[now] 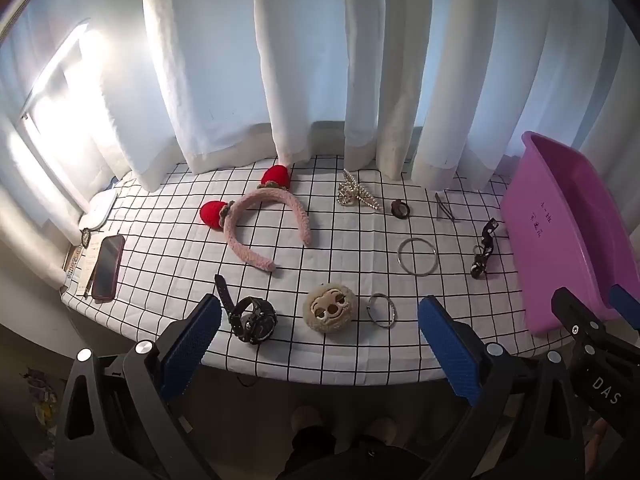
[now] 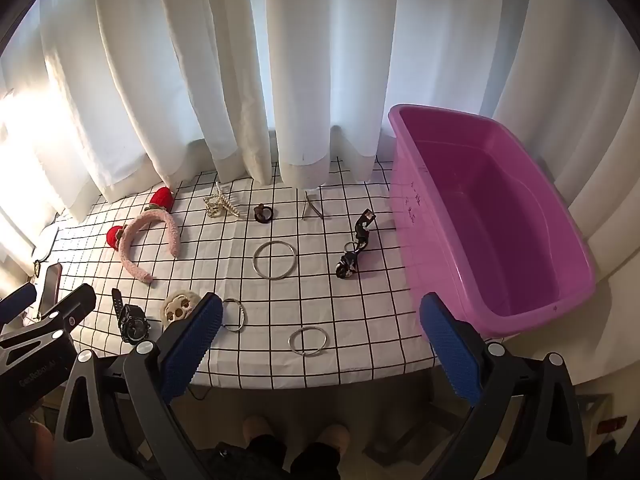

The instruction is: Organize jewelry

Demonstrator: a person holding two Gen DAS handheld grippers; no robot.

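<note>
We are holding the left gripper (image 1: 320, 344) and the right gripper (image 2: 322, 344) side by side just off the near edge of the surface (image 2: 380, 280), both with jaws spread wide and gripping nothing. The jewelry is lying scattered across the checked cloth covering the surface. Nearest to our left gripper we are seeing a black watch (image 1: 250, 316), a round plush face (image 1: 330, 309) just to its right, and a thin bangle (image 1: 382, 310) beside that. Farther back a pink headband (image 1: 264, 228) with red strawberry ears is resting near the curtain (image 1: 320, 60), with a pearly hair claw (image 1: 356, 194), a small brown ring clip (image 1: 400, 209) and metal tweezers (image 1: 445, 209) lined up to its right. A large silver hoop (image 2: 275, 260) is sitting mid-surface, a black chain piece (image 2: 355, 250) is lying between it and the purple tub (image 2: 408, 208), and a smaller silver ring (image 2: 308, 341) is lying close to the near edge in front of our right gripper. The tub is standing at the right end of the surface, holding nothing that we can see. A phone (image 1: 108, 266) is lying at the far left.
</note>
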